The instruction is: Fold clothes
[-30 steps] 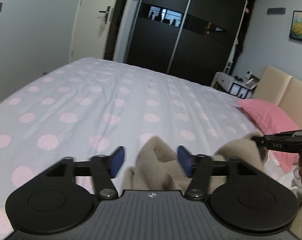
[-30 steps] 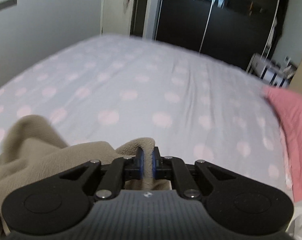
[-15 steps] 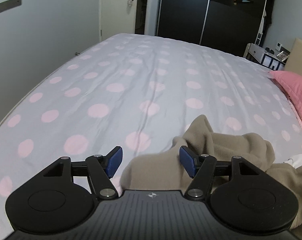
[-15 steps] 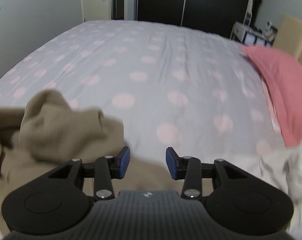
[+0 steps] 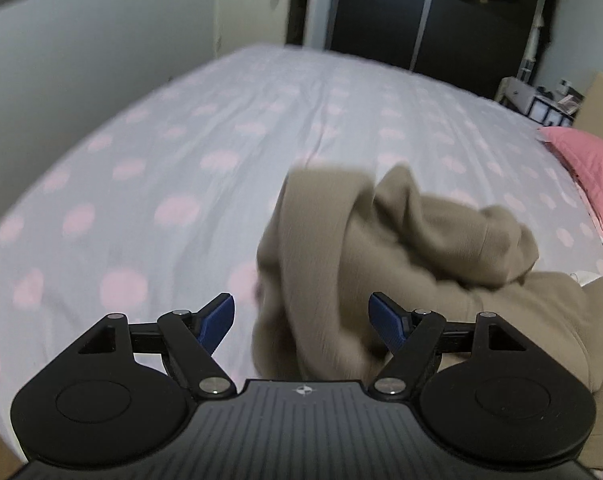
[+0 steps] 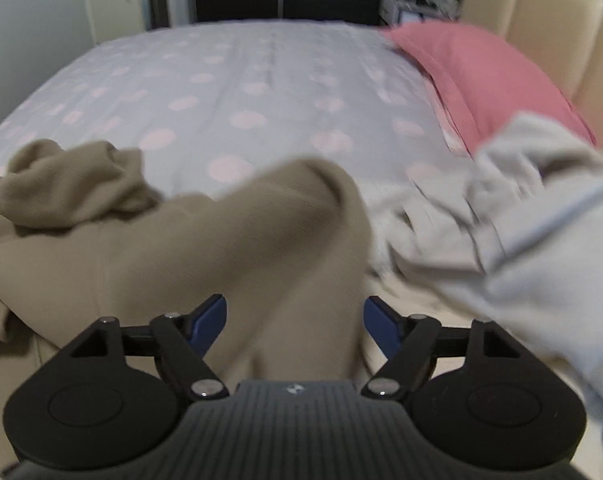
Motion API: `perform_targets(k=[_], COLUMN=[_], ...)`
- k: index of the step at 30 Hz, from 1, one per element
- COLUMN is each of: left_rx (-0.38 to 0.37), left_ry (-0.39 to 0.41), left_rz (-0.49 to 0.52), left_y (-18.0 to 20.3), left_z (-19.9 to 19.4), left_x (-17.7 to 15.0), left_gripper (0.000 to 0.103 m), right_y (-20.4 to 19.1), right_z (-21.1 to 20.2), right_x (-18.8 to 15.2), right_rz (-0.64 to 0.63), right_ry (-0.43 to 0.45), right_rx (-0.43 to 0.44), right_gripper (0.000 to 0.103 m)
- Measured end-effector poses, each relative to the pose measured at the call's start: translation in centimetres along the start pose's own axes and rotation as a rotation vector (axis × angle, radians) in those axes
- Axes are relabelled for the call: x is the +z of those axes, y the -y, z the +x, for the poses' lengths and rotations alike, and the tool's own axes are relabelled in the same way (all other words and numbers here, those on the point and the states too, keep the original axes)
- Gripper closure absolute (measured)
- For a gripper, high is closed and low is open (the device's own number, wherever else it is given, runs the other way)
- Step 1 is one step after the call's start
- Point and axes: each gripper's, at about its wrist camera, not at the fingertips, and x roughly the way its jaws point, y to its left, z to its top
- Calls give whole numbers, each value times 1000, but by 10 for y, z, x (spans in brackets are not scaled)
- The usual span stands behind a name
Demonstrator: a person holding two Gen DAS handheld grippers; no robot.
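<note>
The left gripper [image 5: 301,314] hangs released, jaws just widened, w/ a fold of the beige garment [image 5: 401,248] between the pads but not pinched — it lies crumpled on the dotted bedspread [image 5: 173,168]. The right gripper [image 6: 292,320], jaws just opened, straddles another beige ridge ungripped; a grey-white garment [image 6: 521,240] lies to its right, near the pink pillow [image 6: 481,76].

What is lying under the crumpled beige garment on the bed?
The beige garment lies on the dotted bedsheet. Beside it lies a pale grey garment. Whether anything else is beneath the beige folds cannot be seen.
</note>
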Motion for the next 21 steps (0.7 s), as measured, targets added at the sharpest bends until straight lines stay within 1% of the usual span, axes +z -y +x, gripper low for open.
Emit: perform_targets(k=[2,4,5,6,8,9,10,11,12,14,15,17,21], left_rx=[-41,-58,-59,-58,-64,-74,-83,-84,-81,-73,-70,-65,-55], left_ry=[-41,-62,-69,-74,-85,-91,-97,-94,-86,-70,-64,-54,12], left_rz=[-41,-60,-63,-63,-59,-54,-49,-41,-32,-13,-8,-2,-5], left_y=[-5,-7,-7,-6,-3,-1,1,3,6,9,10,10,9], left_z=[8,17,20,22,26,28,29,29,29,28,28,28,16], left_x=[-4,-3,-3,-3,-3,-3,-3,-4,-5,-7,-8,-9,-4], left_gripper=[30,34,38,41,60,65,74,76,78,90,93,96,98], right_y=[18,31,34,37,37,35,32,28,23,13,9,4,5], right_z=[7,13,16,20,26,27,28,27,25,19,15,9,-10], right_x=[-11,-19,-24,-28,-33,-34,-34,-33,-32,-29,-27,-23,-12], right_rz=[55,117,143,167,201,211,208,190,157,103,81,40,-35], right_ry=[-58,-95,-108,-124,-158,-167,-170,-165,-151,-120,-99,-59,45], right_rx=[16,42,56,73,122,146,163,167,156,138,132,97,-26], right_gripper=[25,29,37,48,57,66,73,86,90,93,93,94,94])
